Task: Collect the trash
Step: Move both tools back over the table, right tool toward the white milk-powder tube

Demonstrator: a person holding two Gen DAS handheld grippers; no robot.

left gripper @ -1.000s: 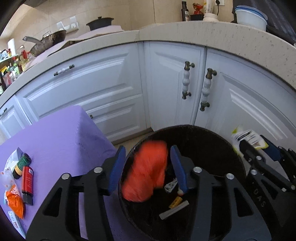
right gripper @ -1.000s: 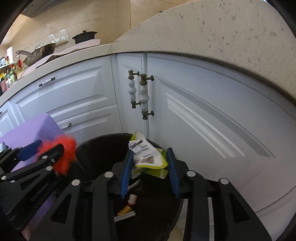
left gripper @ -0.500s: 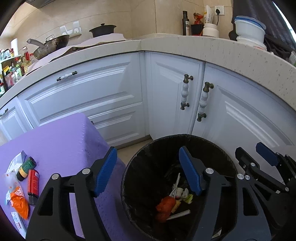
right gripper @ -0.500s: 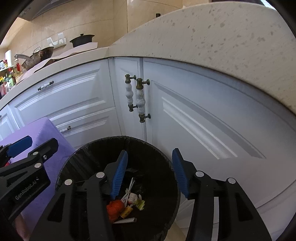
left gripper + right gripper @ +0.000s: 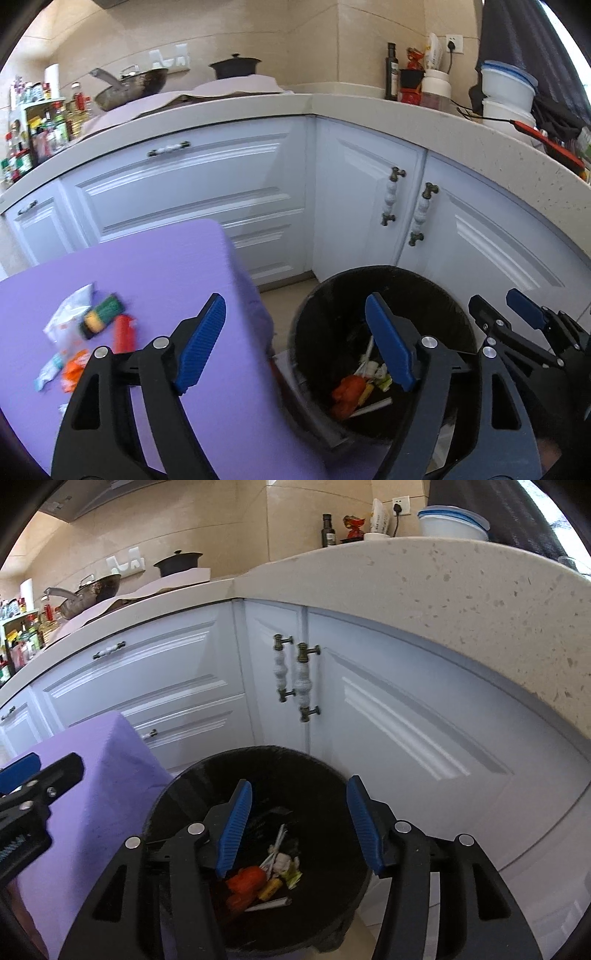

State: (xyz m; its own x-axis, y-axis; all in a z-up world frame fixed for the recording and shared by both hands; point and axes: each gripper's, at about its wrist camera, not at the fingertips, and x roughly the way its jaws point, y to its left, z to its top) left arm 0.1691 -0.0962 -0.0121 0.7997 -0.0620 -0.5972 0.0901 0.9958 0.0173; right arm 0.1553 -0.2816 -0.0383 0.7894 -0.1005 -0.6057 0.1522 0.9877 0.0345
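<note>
The black bin (image 5: 388, 271) stands on the floor by the white cabinets. An orange wrapper (image 5: 347, 391) and other scraps lie at its bottom. My left gripper (image 5: 295, 325) hangs over the gap between the bin and the purple table (image 5: 166, 266); its jaws are opening with nothing between them. In the right wrist view my right gripper (image 5: 299, 812) hovers above the bin (image 5: 258, 751), jaws opening and empty, with the orange wrapper (image 5: 245, 880) below. On the table lie a green-and-yellow roll (image 5: 101, 314), a red tube (image 5: 123, 332) and a white wrapper (image 5: 70, 314).
White cabinet doors with handles (image 5: 389, 199) curve closely behind the bin. The speckled countertop (image 5: 424, 590) overhangs on the right, bearing bottles and a white tub (image 5: 506, 85). A pan (image 5: 129, 83) sits on the far counter. Tan floor (image 5: 284, 291) shows between table and bin.
The orange wrapper left the left jaws and the yellow-green packet left the right jaws; both now lie in the bin. Both jaws widened. The left gripper rose and shifted left toward the table.
</note>
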